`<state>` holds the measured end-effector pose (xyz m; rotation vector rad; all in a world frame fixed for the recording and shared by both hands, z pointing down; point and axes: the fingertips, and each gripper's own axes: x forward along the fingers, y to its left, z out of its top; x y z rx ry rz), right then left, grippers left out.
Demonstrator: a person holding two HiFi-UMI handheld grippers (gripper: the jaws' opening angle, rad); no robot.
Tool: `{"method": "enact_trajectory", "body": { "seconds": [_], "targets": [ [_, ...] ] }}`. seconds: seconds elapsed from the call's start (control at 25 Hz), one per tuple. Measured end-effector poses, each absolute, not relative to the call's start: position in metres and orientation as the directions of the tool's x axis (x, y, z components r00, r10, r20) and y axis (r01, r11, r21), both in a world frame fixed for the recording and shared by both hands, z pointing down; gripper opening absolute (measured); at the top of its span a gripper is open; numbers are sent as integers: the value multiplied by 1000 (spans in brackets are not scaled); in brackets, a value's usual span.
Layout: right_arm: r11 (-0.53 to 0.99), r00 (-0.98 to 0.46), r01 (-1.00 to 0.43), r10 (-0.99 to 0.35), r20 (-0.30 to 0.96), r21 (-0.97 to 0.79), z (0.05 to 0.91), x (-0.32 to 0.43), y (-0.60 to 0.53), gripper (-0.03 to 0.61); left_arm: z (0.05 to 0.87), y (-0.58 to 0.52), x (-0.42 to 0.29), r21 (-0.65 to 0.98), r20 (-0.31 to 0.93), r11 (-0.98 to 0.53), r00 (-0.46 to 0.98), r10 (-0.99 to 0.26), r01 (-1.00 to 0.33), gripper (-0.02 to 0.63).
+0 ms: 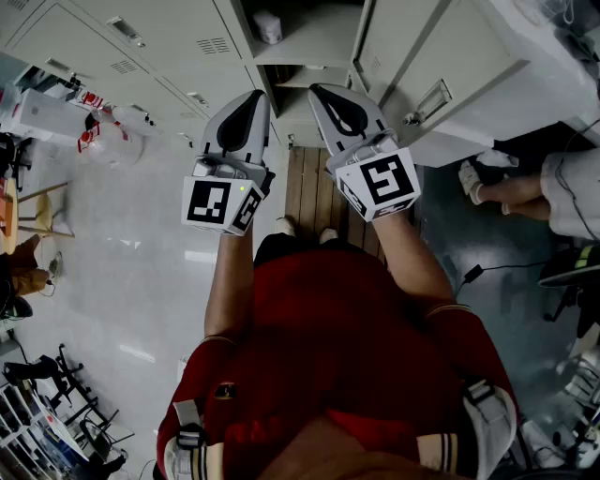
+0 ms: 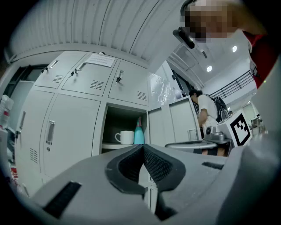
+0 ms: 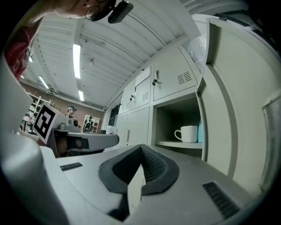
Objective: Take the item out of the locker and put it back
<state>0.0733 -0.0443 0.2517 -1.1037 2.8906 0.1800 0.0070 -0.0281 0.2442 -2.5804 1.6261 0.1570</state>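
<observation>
A white mug stands on the shelf of the open locker, with a teal bottle just right of it. The mug also shows in the right gripper view, where only a sliver of the bottle is seen. In the head view the mug sits at the top, beyond both grippers. My left gripper is shut with nothing between its jaws. My right gripper is likewise shut and empty. Both the left gripper and the right gripper are held side by side, short of the locker and pointing at it.
The locker's door stands swung open on the right. Closed lockers fill the wall to the left. A wooden strip lies on the floor below. A seated person's legs are at the right, and clutter at the left.
</observation>
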Motion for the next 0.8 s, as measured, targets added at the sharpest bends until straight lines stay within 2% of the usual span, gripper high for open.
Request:
{"method": "enact_trajectory", "body": {
  "seconds": [0.8],
  "targets": [
    [733,-733,-679,-672,-105,52,243,58,-45,-2,239,-30,-5,-18,-139,-449,447,-884,-893,6]
  ]
}}
